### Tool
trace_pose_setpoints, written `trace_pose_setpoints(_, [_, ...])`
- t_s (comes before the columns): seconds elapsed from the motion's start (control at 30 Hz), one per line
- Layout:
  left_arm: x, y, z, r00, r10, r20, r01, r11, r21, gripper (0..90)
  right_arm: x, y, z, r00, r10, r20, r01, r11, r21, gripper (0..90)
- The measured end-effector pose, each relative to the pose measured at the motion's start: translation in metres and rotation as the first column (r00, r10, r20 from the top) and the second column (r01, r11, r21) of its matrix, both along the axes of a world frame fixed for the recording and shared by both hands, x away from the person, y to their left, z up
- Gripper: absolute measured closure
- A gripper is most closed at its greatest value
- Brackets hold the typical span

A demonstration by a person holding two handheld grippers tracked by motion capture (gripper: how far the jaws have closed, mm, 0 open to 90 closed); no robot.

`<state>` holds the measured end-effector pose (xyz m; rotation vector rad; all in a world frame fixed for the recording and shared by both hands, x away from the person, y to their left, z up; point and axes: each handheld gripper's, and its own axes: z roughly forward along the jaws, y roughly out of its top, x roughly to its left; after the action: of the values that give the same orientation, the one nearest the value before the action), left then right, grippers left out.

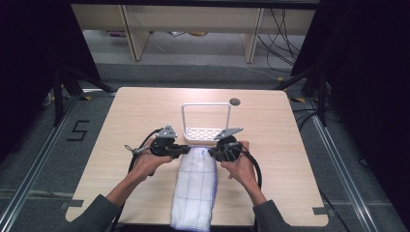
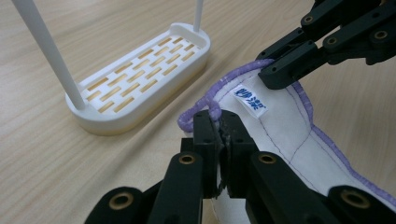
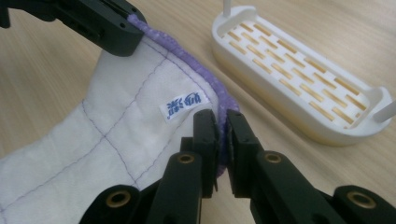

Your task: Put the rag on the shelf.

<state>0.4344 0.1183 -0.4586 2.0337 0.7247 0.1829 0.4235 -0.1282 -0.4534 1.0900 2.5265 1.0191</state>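
Observation:
A white quilted cloth (image 1: 196,186) with purple edging lies folded lengthwise on the table, running from the front edge up toward a white rack. My left gripper (image 1: 186,150) is shut on the cloth's far left corner (image 2: 198,116), and my right gripper (image 1: 211,152) is shut on its far right corner (image 3: 224,112). In the left gripper view my own gripper (image 2: 218,125) pinches the purple hem, with the right gripper's fingers (image 2: 289,70) on the cloth beyond. A small label (image 3: 184,105) sits on the cloth between the two grips.
A white slotted rack base (image 1: 205,134) with a tall wire hoop (image 1: 207,105) stands just beyond the cloth. A dark round hole (image 1: 235,102) sits in the table behind it. Bare wood lies left and right of the cloth.

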Motion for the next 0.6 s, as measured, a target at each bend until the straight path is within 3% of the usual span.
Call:
trace_pose_setpoints(0.07, [-0.002, -0.001, 0.006, 0.9999, 0.0, 0.012, 0.0, 1.0, -0.005, 85.6, -0.002, -0.001, 0.007, 0.9981, 0.04, 0.046, -0.041, 0.999, 0.029, 84.3])
trace_pose_setpoints(0.1, [-0.003, -0.001, 0.009, 0.9998, -0.009, 0.017, 0.009, 0.9999, -0.012, 85.6, -0.004, -0.002, 0.012, 0.9988, 0.034, 0.034, -0.035, 0.999, 0.026, 84.3])
trace_pose_setpoints(0.13, [-0.005, -0.001, 0.012, 0.9997, -0.01, 0.02, 0.01, 0.9998, -0.016, 85.6, -0.004, -0.002, 0.013, 0.9973, 0.043, 0.06, -0.044, 0.999, 0.03, 84.3])
trace_pose_setpoints(0.17, [-0.006, -0.001, 0.015, 0.9995, -0.012, 0.028, 0.013, 0.9996, -0.024, 85.6, -0.007, -0.002, 0.016, 0.9984, 0.042, 0.038, -0.043, 0.998, 0.041, 84.3])
trace_pose_setpoints(0.27, [-0.01, 0.002, 0.023, 0.9991, -0.012, 0.04, 0.013, 0.9995, -0.028, 85.6, -0.011, -0.002, 0.019, 0.9959, 0.04, 0.081, -0.044, 0.998, 0.052, 84.3])
trace_pose_setpoints(0.3, [-0.011, 0.002, 0.026, 0.9991, -0.009, 0.042, 0.01, 0.9994, -0.033, 85.6, -0.013, -0.001, 0.022, 0.9972, 0.036, 0.066, -0.04, 0.998, 0.057, 84.4])
trace_pose_setpoints(0.37, [-0.013, 0.002, 0.03, 0.9987, -0.01, 0.049, 0.012, 0.9993, -0.035, 85.6, -0.014, -0.003, 0.026, 0.9944, 0.069, 0.08, -0.073, 0.996, 0.041, 84.4])
trace_pose_setpoints(0.4, [-0.014, 0.002, 0.033, 0.9982, -0.011, 0.058, 0.013, 0.9993, -0.034, 85.6, -0.017, -0.002, 0.028, 0.9963, 0.039, 0.077, -0.043, 0.997, 0.06, 84.4])
trace_pose_setpoints(0.43, [-0.015, 0.002, 0.035, 0.9983, -0.015, 0.057, 0.017, 0.9993, -0.034, 85.6, -0.019, -0.002, 0.032, 0.9968, 0.039, 0.07, -0.042, 0.998, 0.049, 84.4])
trace_pose_setpoints(0.5, [-0.017, 0.003, 0.039, 0.998, -0.018, 0.06, 0.02, 0.999, -0.04, 85.6, -0.019, -0.002, 0.034, 0.9887, 0.062, 0.137, -0.07, 0.996, 0.058, 84.4])
trace_pose_setpoints(0.53, [-0.017, 0.003, 0.041, 0.9979, -0.025, 0.059, 0.027, 0.9987, -0.042, 85.6, -0.022, -0.003, 0.039, 0.9938, 0.054, 0.097, -0.059, 0.997, 0.053, 84.4])
trace_pose_setpoints(0.57, [-0.018, 0.003, 0.043, 0.9978, -0.026, 0.061, 0.028, 0.9988, -0.039, 85.6, -0.023, -0.003, 0.04, 0.9913, 0.05, 0.122, -0.06, 0.995, 0.078, 84.4])
trace_pose_setpoints(0.6, [-0.018, 0.004, 0.046, 0.9975, -0.028, 0.065, 0.031, 0.9987, -0.04, 85.6, -0.025, -0.005, 0.044, 0.9935, 0.054, 0.1, -0.061, 0.996, 0.067, 84.4])
